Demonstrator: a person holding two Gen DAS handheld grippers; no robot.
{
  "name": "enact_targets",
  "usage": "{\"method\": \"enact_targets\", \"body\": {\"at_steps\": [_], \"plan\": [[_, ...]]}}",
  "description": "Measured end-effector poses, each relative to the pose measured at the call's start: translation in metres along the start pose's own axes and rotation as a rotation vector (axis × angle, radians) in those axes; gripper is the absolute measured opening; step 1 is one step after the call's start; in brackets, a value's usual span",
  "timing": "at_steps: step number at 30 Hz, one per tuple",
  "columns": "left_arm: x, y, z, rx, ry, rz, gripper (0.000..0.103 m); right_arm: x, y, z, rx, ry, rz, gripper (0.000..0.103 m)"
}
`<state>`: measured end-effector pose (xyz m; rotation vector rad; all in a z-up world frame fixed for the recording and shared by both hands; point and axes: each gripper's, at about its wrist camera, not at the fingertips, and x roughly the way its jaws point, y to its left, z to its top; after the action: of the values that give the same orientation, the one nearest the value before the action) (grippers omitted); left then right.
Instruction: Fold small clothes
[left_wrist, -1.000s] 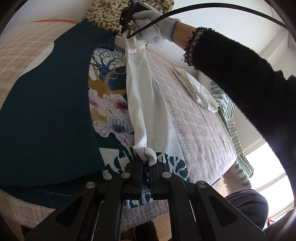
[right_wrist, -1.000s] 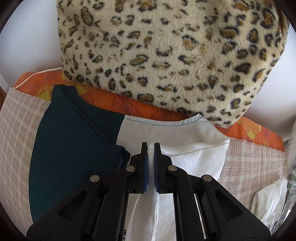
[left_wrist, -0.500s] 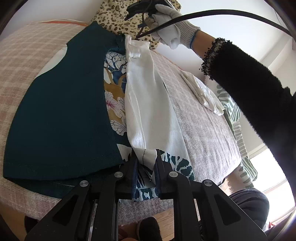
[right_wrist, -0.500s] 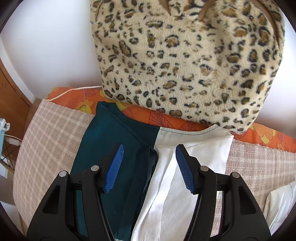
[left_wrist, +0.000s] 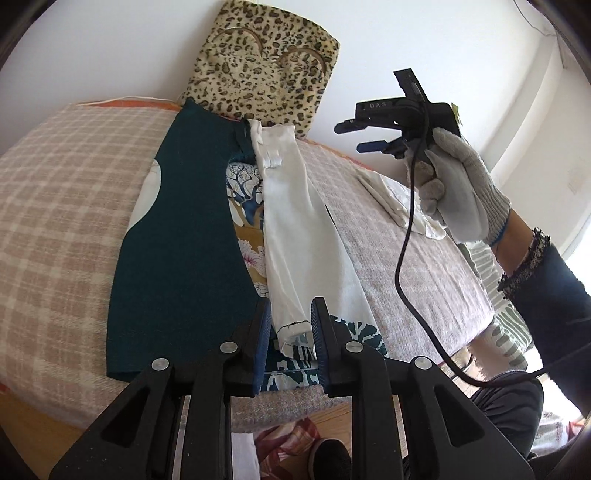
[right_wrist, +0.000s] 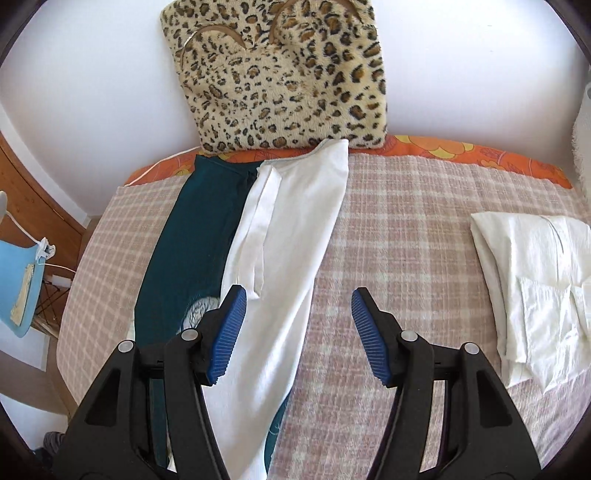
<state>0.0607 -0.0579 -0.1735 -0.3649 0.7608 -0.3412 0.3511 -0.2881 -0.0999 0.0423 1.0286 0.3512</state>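
A garment lies on the checked blanket (left_wrist: 66, 206): a dark teal panel (left_wrist: 184, 236), a floral print strip (left_wrist: 245, 206) and a white side folded inward (left_wrist: 303, 240). It shows in the right wrist view too, teal (right_wrist: 192, 236) beside white (right_wrist: 291, 236). My left gripper (left_wrist: 290, 328) is open just above the white hem, not gripping it. My right gripper (right_wrist: 297, 328) is open and empty, raised above the blanket; it also shows in the left wrist view (left_wrist: 364, 136) held in a gloved hand.
A leopard-print cushion (right_wrist: 280, 74) leans on the wall behind the garment. A folded white cloth (right_wrist: 535, 280) lies on the blanket at the right. An orange floral sheet edge (right_wrist: 461, 151) runs along the back. A blue chair (right_wrist: 22, 273) stands left of the bed.
Both grippers let go of the white side, which now lies folded over the garment. The right gripper opened first and lifted back to the right; the left opened after it.
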Motion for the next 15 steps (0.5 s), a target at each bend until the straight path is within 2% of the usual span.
{"method": "enact_targets", "body": {"at_steps": [3,6,12,13,15], "plan": [[-0.003,0.015,0.011,0.000,0.025,-0.008,0.020,-0.013,-0.004,-0.053,0.011,0.041,0.001,0.062],[0.000,0.020,0.021,0.044,0.076,-0.030,0.020,-0.024,-0.005,-0.100,0.022,0.088,0.021,0.062],[0.030,0.018,0.034,0.016,0.221,-0.182,0.021,-0.033,0.008,-0.179,0.024,0.177,0.103,0.062],[0.036,0.015,0.034,0.016,0.246,-0.197,0.027,-0.032,0.012,-0.188,0.017,0.193,0.103,0.062],[0.049,0.010,0.033,0.015,0.278,-0.182,0.034,-0.029,0.020,-0.201,-0.009,0.219,0.092,0.062]]}}
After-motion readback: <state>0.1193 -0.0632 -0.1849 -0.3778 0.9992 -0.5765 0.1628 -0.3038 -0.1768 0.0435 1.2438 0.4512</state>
